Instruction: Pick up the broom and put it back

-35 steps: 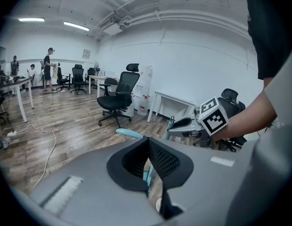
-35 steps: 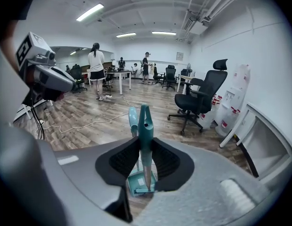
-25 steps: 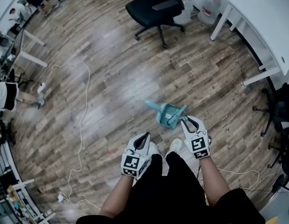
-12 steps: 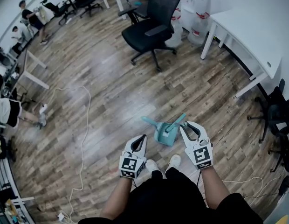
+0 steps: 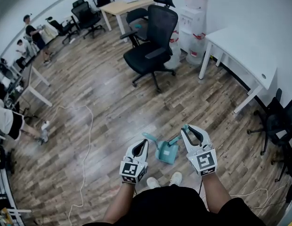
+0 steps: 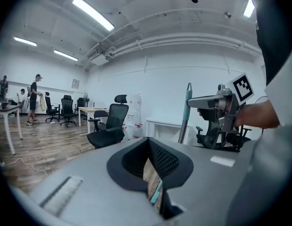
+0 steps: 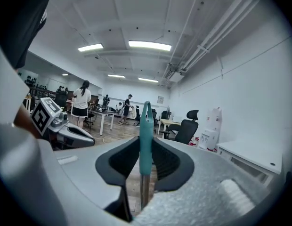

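My right gripper (image 5: 185, 129) is shut on the top of the teal broom handle (image 7: 146, 126), which stands upright between its black pads (image 7: 161, 160). In the head view the handle runs down to the teal broom head and pan (image 5: 166, 151), hanging above the wood floor just in front of my feet. A second teal handle (image 5: 149, 137) sticks out to the left of it. To the left, my left gripper (image 5: 142, 145) is held apart from the broom, its jaws together with nothing in them. The left gripper view shows the handle (image 6: 186, 112) in the right gripper (image 6: 208, 100).
A black office chair (image 5: 153, 51) stands ahead on the wood floor. A white table (image 5: 249, 46) is at the right, with water bottles (image 5: 195, 36) beside it. Another dark chair (image 5: 278, 121) sits at the far right. A pale cable (image 5: 87, 126) trails across the floor on the left. People stand at the far left.
Both grippers have risen, the right one carrying the broom up with it. The head view has tilted up and shows more of the room.
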Demonstrator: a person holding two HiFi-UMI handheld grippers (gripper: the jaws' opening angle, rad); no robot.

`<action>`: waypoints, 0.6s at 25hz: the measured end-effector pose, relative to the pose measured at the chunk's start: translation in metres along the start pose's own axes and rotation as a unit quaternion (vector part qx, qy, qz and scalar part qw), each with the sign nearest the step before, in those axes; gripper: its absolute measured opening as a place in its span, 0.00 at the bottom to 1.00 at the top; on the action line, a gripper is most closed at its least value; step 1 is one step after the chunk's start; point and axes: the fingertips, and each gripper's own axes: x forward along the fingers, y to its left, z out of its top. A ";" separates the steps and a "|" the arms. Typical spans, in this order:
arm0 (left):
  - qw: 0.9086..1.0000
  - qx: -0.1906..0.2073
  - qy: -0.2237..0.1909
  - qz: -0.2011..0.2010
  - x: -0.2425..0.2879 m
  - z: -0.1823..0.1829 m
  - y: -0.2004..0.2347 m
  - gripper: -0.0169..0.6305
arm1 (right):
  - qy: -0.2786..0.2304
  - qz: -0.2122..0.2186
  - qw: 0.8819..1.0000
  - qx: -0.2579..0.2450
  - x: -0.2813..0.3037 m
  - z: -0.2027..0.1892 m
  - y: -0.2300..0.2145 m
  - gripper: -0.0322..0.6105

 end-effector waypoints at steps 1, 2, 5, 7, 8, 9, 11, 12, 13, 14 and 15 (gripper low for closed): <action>1.000 0.001 -0.001 0.000 0.000 0.001 0.000 0.05 | -0.006 -0.003 1.000 0.001 -0.002 0.006 -0.001 0.19; 1.000 0.001 -0.001 0.001 -0.001 0.001 0.000 0.05 | -0.012 -0.007 1.000 0.002 -0.005 0.011 -0.002 0.19; 1.000 0.001 -0.007 0.002 -0.004 -0.001 -0.001 0.05 | -0.024 -0.014 1.000 0.005 -0.011 0.025 -0.006 0.19; 1.000 0.000 -0.010 0.003 -0.004 0.000 -0.001 0.05 | -0.031 -0.016 0.999 0.003 -0.014 0.031 -0.009 0.19; 1.000 0.000 -0.012 0.003 -0.004 0.001 -0.002 0.05 | -0.034 -0.016 0.999 0.003 -0.014 0.033 -0.009 0.19; 1.000 0.000 -0.015 0.003 -0.004 0.003 -0.002 0.05 | -0.036 -0.016 0.999 0.003 -0.015 0.034 -0.010 0.19; 1.000 0.002 -0.021 0.003 -0.004 0.009 -0.003 0.05 | -0.039 -0.016 0.999 0.005 -0.017 0.037 -0.010 0.19; 1.000 0.003 -0.024 0.002 -0.005 0.013 -0.003 0.05 | -0.041 -0.017 0.999 0.006 -0.018 0.040 -0.010 0.19; 1.000 0.002 -0.028 0.002 -0.006 0.015 -0.004 0.05 | -0.044 -0.018 0.999 0.007 -0.019 0.042 -0.010 0.19; 1.000 0.003 -0.031 0.002 -0.006 0.017 -0.004 0.05 | -0.047 -0.018 0.999 0.008 -0.021 0.045 -0.010 0.19; 0.999 0.004 -0.032 0.001 -0.006 0.018 -0.004 0.05 | -0.051 -0.018 0.998 0.008 -0.023 0.048 -0.009 0.19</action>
